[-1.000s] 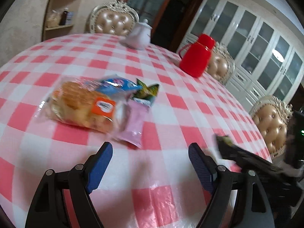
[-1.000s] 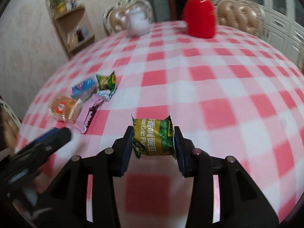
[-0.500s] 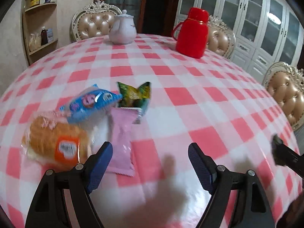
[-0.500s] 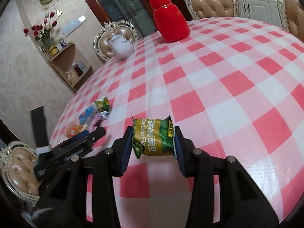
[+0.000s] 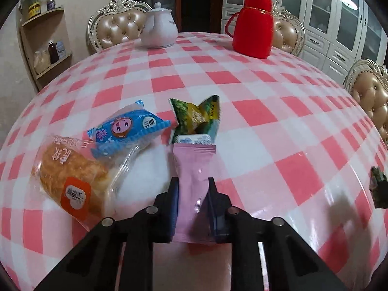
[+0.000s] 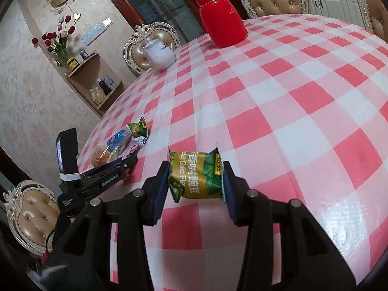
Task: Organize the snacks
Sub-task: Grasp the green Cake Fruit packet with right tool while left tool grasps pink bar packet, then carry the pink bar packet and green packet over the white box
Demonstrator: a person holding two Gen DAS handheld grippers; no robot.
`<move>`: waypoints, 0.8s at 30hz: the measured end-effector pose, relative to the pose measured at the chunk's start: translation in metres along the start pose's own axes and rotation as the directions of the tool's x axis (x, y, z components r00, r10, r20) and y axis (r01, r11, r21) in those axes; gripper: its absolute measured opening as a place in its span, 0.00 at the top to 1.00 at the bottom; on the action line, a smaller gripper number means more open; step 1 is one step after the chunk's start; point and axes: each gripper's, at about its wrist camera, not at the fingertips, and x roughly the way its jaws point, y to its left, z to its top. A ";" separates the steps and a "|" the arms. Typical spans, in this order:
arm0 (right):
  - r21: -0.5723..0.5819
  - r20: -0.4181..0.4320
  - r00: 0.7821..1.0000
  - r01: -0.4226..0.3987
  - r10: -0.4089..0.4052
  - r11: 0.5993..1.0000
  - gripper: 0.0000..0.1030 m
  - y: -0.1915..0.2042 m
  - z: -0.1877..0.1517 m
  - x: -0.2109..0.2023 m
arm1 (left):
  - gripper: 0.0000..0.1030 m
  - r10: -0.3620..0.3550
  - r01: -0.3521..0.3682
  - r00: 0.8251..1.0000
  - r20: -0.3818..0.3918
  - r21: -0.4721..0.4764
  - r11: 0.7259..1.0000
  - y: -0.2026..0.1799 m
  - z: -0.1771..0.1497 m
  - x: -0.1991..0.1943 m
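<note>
My left gripper (image 5: 193, 189) is shut on a pink snack packet (image 5: 192, 169) that lies on the checked tablecloth. Beside it lie a bread bun in a clear wrapper (image 5: 72, 179), a blue packet (image 5: 126, 128) and a green packet (image 5: 196, 116). My right gripper (image 6: 196, 177) is shut on a green garlic-pea packet (image 6: 195, 177) and holds it above the table. The right wrist view also shows the left gripper (image 6: 131, 162) at the snack pile (image 6: 116, 145). The held green packet shows at the right edge of the left wrist view (image 5: 378, 184).
A white teapot (image 5: 158, 28) and a red thermos jug (image 5: 252, 26) stand at the far side of the round table (image 5: 266, 97). Padded chairs (image 5: 116, 29) ring the table. A corner shelf (image 6: 94, 82) stands by the wall.
My left gripper moved forward to the snack pile and closed on the pink packet. My right gripper keeps hold of the green packet and has shifted a little.
</note>
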 end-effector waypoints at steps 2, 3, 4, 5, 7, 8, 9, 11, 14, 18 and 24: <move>-0.020 -0.008 1.000 0.006 -0.006 1.000 0.55 0.003 -0.002 0.004 | 0.79 0.001 -0.001 1.000 0.013 0.002 1.000 -0.005 -0.006 -0.008; -0.026 -0.012 1.000 0.003 -0.003 1.000 0.55 0.004 -0.003 0.006 | 0.79 0.010 -0.010 1.000 0.024 0.008 1.000 -0.008 -0.009 -0.013; -0.028 -0.012 1.000 -0.001 0.001 1.000 0.55 0.005 -0.004 0.007 | 0.79 0.016 -0.016 0.999 0.037 0.008 1.000 -0.011 -0.010 -0.016; -0.029 -0.014 1.000 -0.003 0.003 1.000 0.56 0.004 -0.004 0.008 | 0.79 0.015 -0.015 0.999 0.048 -0.002 1.000 -0.011 -0.011 -0.020; -0.024 -0.012 1.000 -0.006 0.006 1.000 0.56 0.003 -0.004 0.008 | 0.79 -0.001 0.005 0.997 0.072 -0.047 0.999 -0.011 -0.016 -0.032; -0.015 -0.007 1.000 -0.023 0.023 1.000 0.56 0.002 -0.004 0.007 | 0.79 -0.005 0.012 0.996 0.091 -0.074 0.997 -0.009 -0.021 -0.040; -0.006 -0.003 0.999 -0.044 0.044 0.999 0.56 0.002 -0.004 0.006 | 0.79 -0.002 0.012 0.995 0.104 -0.092 0.996 -0.008 -0.024 -0.045; -0.008 -0.007 0.997 -0.072 0.072 0.997 0.56 0.004 -0.005 0.008 | 0.79 -0.004 0.023 0.992 0.127 -0.148 0.989 0.000 -0.033 -0.057; -0.040 -0.015 0.997 -0.082 0.081 0.996 0.56 0.012 -0.010 0.013 | 0.79 -0.026 0.058 0.991 0.128 -0.249 0.967 0.017 -0.051 -0.069; -0.051 -0.032 0.991 -0.132 0.130 0.990 0.56 0.022 -0.018 0.021 | 0.79 -0.017 0.056 0.993 0.118 -0.332 0.942 0.033 -0.072 -0.077; -0.083 -0.029 0.979 -0.206 0.204 0.975 0.56 0.044 -0.033 0.020 | 0.79 0.036 0.031 0.987 0.156 -0.405 0.914 0.046 -0.101 -0.101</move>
